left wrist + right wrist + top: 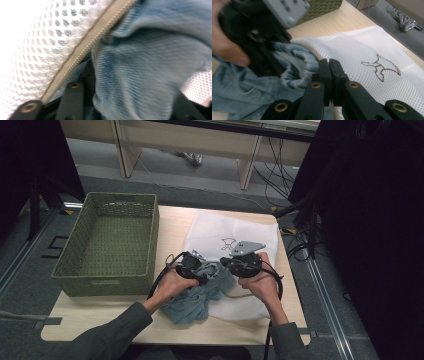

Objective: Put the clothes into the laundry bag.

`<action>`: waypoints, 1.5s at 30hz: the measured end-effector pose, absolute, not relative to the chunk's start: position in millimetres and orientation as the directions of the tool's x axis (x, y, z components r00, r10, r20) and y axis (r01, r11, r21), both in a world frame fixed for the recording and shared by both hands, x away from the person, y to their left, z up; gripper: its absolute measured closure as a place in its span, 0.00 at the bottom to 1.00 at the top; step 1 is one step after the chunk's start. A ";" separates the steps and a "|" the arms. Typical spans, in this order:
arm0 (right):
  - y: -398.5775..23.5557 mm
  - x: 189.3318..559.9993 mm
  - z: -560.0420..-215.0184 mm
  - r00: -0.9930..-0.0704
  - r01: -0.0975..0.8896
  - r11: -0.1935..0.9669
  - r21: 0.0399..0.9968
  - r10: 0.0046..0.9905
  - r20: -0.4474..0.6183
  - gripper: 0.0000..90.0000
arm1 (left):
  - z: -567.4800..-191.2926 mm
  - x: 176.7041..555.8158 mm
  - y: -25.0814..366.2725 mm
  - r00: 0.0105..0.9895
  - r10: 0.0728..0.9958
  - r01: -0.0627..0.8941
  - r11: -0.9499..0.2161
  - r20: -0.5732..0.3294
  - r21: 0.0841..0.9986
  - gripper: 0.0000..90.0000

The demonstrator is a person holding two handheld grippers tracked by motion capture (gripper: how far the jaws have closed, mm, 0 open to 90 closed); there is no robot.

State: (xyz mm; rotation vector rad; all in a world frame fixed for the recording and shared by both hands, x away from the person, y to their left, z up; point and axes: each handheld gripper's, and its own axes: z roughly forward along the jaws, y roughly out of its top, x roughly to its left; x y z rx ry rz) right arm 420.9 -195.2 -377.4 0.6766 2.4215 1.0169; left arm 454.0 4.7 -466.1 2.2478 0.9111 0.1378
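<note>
Denim garment (196, 299) bunched up on the desk (90, 317), half stuffed into the white mesh laundry bag (220, 230). No readable text, just a little outline logo (381, 67). Left tongs (200, 270) part open with denim between. Right tongs (329, 67) squeezed tight at the bag's zipper edge (82, 51).

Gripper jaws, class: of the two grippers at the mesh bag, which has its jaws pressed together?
The right gripper: its black jaws meet at the white mesh bag edge. The left gripper has denim garment bunched between parted jaws.
</note>
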 end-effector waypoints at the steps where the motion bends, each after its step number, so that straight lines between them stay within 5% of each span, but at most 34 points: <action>1: -195.7 421.1 -378.3 -0.787 0.278 0.613 0.739 0.587 -0.190 1.00 | -466.2 451.8 3.8 0.750 0.645 0.561 -0.503 -0.147 0.658 0.56; 3: -196.0 421.9 -380.3 -0.790 0.286 0.613 0.737 0.586 -0.180 1.00 | -461.5 446.7 4.1 0.751 0.648 0.550 -0.505 -0.128 0.665 0.49; 4: -197.5 422.9 -384.4 -0.780 0.304 0.610 0.732 0.600 -0.176 1.00 | -454.4 442.7 7.3 0.747 0.649 0.553 -0.488 -0.143 0.675 0.37; 10: -199.9 420.7 -385.3 -0.786 0.308 0.617 0.724 0.594 -0.172 1.00 | -431.8 418.7 23.8 0.795 0.596 0.476 -0.496 -0.114 0.726 0.24; 15: -202.6 420.4 -389.8 -0.787 0.312 0.639 0.703 0.588 -0.185 0.95 | -432.4 415.1 27.3 0.802 0.595 0.437 -0.535 -0.044 0.723 0.37; 18: -206.1 416.4 -395.4 -0.779 0.314 0.709 0.631 0.573 -0.255 0.81 | -449.1 427.3 28.4 0.814 0.578 0.437 -0.544 -0.058 0.716 0.59; 22: -209.8 415.0 -403.3 -0.757 0.341 0.752 0.564 0.576 -0.309 0.70 | -449.5 428.7 30.9 0.824 0.563 0.429 -0.540 -0.067 0.724 0.68; 26: -206.3 415.2 -412.6 -0.762 0.316 0.781 0.539 0.547 -0.346 0.95 | -447.4 422.6 26.3 0.830 0.557 0.397 -0.564 -0.022 0.724 0.76; 34: -203.7 406.0 -375.9 -0.754 0.287 0.707 0.646 0.583 -0.303 0.97 | -412.8 426.5 4.3 0.826 0.563 0.404 -0.566 -0.021 0.718 0.78; 40: -211.6 407.3 -364.6 -0.754 0.270 0.681 0.680 0.589 -0.291 0.98 | -442.0 454.2 -16.3 0.788 0.615 0.467 -0.555 -0.039 0.688 0.77; 45: -206.8 409.0 -385.4 -0.781 0.296 0.720 0.628 0.561 -0.275 0.98 | -434.8 452.8 -8.2 0.754 0.647 0.491 -0.441 -0.113 0.752 0.58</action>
